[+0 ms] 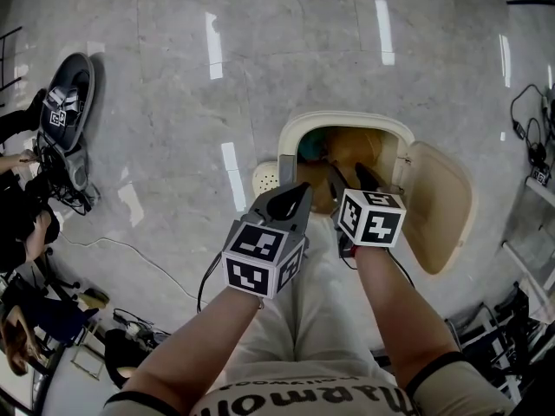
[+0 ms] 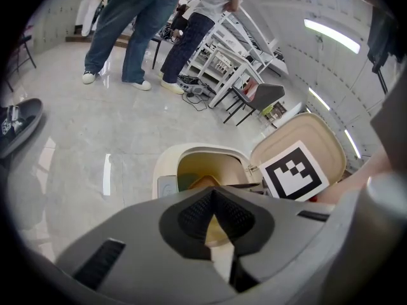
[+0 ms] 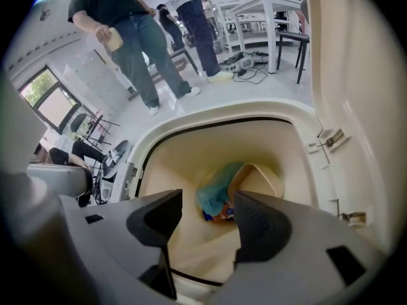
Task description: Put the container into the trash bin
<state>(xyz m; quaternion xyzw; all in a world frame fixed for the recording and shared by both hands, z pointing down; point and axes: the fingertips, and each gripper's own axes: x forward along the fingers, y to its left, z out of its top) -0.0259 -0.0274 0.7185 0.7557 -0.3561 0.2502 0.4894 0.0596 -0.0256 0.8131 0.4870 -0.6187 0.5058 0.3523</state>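
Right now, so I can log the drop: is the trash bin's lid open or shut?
Open: the lid stands swung aside from the trash bin, whose inside shows plainly.

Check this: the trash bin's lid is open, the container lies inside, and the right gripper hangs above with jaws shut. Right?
No: the right gripper has its jaws apart and empty, as the right gripper view shows. The lid is open; the container lies inside the trash bin.
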